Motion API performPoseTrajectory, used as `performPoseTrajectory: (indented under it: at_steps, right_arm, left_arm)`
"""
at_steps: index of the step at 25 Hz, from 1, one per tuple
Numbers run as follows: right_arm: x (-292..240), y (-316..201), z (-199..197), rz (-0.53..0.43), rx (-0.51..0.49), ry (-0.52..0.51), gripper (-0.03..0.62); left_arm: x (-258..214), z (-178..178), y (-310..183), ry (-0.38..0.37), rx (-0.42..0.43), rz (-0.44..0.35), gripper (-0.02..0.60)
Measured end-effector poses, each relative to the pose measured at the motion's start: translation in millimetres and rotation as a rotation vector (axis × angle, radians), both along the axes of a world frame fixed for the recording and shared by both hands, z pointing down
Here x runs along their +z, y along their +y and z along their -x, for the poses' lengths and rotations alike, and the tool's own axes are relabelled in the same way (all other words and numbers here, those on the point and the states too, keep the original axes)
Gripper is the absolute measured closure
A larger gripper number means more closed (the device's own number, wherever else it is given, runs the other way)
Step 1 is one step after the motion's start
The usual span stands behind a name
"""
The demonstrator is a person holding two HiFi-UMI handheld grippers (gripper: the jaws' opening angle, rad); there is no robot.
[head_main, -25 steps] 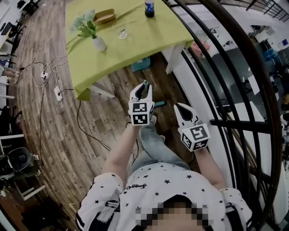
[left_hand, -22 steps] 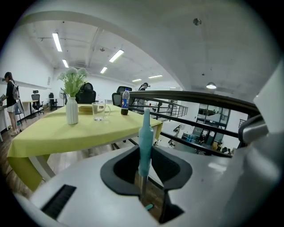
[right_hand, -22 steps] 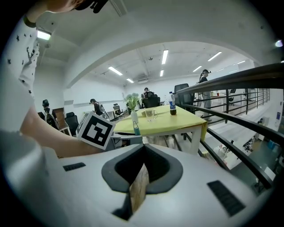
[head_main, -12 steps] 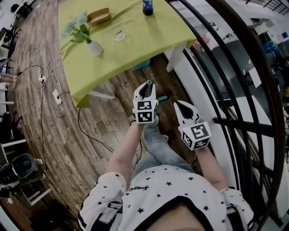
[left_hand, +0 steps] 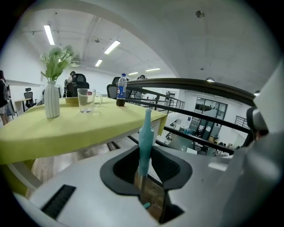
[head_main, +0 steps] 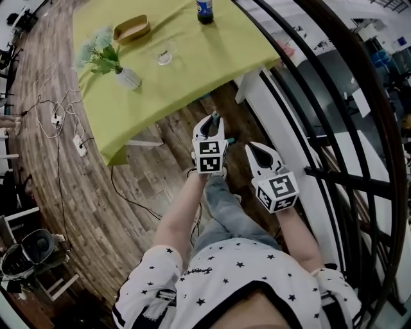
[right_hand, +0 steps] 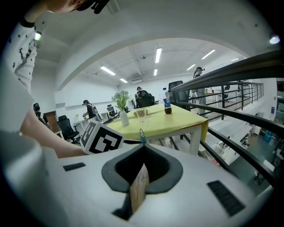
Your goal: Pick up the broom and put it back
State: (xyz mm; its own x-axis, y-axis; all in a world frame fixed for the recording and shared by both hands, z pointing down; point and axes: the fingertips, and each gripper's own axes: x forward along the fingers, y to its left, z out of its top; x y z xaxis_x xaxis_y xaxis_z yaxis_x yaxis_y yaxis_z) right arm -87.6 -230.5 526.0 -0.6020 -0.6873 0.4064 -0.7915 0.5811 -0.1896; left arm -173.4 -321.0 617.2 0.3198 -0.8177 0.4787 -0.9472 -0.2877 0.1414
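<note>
The broom shows only as a slim teal handle (left_hand: 145,133) standing upright between the jaws of my left gripper (left_hand: 146,153), which is shut on it. In the head view the handle's tip (head_main: 215,116) sticks out past the left gripper (head_main: 212,123), and a teal piece (head_main: 230,138) shows below beside it. The brush end is hidden. My right gripper (head_main: 253,148) hovers to the right of the left one, shut and holding nothing. In the right gripper view its jaws meet at the right gripper (right_hand: 142,146), with the handle tip (right_hand: 142,135) just beyond.
A table with a yellow-green cloth (head_main: 192,71) stands just ahead, bearing a vase of flowers (head_main: 125,77), a glass mug (head_main: 165,56), a bottle (head_main: 204,9) and a wooden tray (head_main: 131,29). A dark railing (head_main: 321,96) runs along the right. Cables and a power strip (head_main: 80,144) lie left.
Both grippers have moved forward toward the table's near corner, side by side. The left one still grips the teal handle.
</note>
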Motion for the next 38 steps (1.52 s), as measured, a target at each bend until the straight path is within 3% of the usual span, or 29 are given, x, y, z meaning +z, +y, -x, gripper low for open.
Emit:
performPoseTrajectory:
  at_steps: [6, 11, 25, 32, 38]
  right_arm:
    - [5.8, -20.3, -2.0, 0.005, 0.031, -0.002, 0.6]
    - [13.2, -32.6, -4.8, 0.02, 0.056, 0.0, 0.6]
    - [29.8, -63.3, 2.3, 0.044, 0.08, 0.006, 0.6]
    - [32.7, -72.5, 2.4, 0.051, 0.079, 0.013, 0.6]
    - [33.4, -78.2, 4.2, 0.05, 0.087, 0.013, 0.6]
  left_arm:
    - [-0.5, -3.6, -32.7, 0.029, 0.004, -0.029, 0.489]
    - [16.0, -5.5, -51.1, 0.032, 0.019, 0.009, 0.489]
    - [30.4, -4.4, -101.2, 0.063, 0.001, 0.015, 0.488]
    - [44.2, 0.4, -120.6, 0.134, -0.052, 0.054, 0.476]
    - [49.0, -3.9, -128.9, 0.13, -0.021, 0.067, 0.466]
